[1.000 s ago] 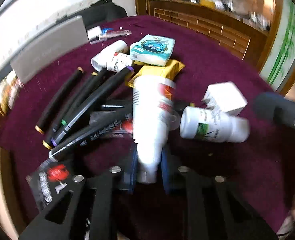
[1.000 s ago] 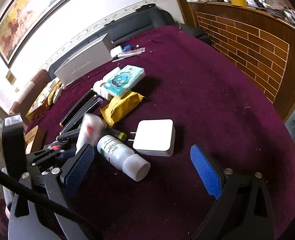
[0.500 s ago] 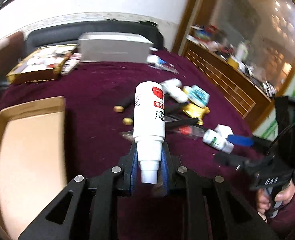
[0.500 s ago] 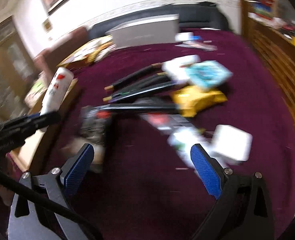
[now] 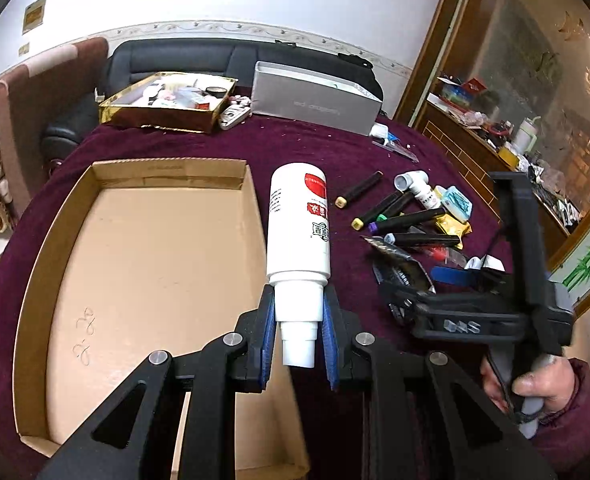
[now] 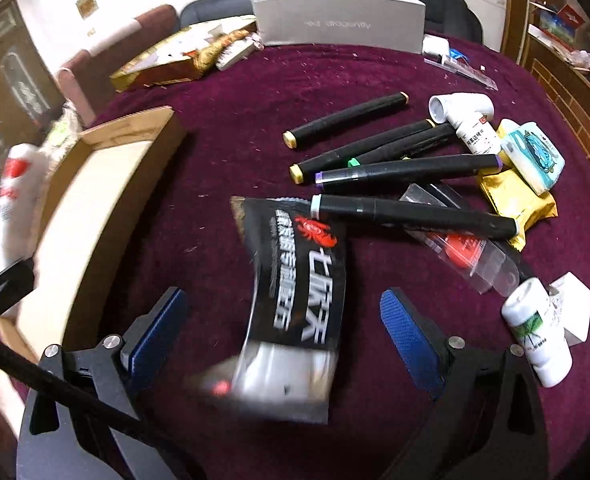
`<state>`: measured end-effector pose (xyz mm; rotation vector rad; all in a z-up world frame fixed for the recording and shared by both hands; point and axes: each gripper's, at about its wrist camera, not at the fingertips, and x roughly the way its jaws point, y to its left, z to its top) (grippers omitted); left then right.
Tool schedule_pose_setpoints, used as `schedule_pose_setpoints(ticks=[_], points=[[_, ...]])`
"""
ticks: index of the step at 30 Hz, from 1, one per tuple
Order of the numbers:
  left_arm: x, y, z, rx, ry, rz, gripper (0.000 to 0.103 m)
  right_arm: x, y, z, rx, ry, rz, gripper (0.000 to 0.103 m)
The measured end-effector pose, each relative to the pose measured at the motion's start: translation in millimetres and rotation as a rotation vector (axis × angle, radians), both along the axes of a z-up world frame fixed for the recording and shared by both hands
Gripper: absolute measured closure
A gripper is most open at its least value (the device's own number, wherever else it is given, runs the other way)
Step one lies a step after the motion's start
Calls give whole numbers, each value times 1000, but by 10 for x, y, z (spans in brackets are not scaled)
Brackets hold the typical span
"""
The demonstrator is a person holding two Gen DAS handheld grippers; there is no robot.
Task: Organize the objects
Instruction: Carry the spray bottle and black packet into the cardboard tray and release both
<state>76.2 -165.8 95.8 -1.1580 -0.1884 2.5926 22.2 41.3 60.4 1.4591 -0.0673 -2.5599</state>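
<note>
Ahead and to the left of your left fingers lies the open cardboard box (image 5: pixel 143 264) on the maroon tablecloth (image 5: pixel 303 144). Your left gripper (image 5: pixel 298 338) is clamped on the neck of the white bottle (image 5: pixel 299 224), which sticks out forward just beside the box's right wall. Your right gripper (image 6: pixel 283 332) has just been narrowing but stays wide; the black snack packet (image 6: pixel 295 300) lies between its fingers, untouched. Beyond them the black markers (image 6: pixel 395 168) lie scattered.

grey box (image 6: pixel 337 24) reads "dragonfly"
</note>
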Motion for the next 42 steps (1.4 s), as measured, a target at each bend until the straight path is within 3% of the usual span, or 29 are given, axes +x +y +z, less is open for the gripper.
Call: schedule_pose_setpoints(ticks=[1,2,3,4,6,14,20,28,34,42], points=[[20,-23,-11,0,0,5,86,-38,-19,-39,16,-11,-8,41],[24,-49,-17,-1,1,10,86,-75,-36,-97,27,-41,-15,56],[27,-73,-18,-1,2,13,86,-64,-24,-88,43,-31,-34,64],[34,-108,-17,1,5,13,86,-46,7,-63,15,-31,-37,66],[49,-159,-5,7,10,22,86,-7,68,-14,-57,-43,-47,67],[13,-386,4,51,11,32,86,172,97,505,-130,57,-36,68],[-263,-493,20,34,-21,56,86,-55,-273,720,-267,3,53,67],[-755,-751,-154,18,-106,113,86,-493,-1046,678,-357,-83,147,67],[-1021,-933,-297,-2,-158,156,86,-906,-1404,500,-368,-147,110,67],[-1290,-1071,-587,20,-234,192,86,-1142,-1567,279,-286,-160,57,67]])
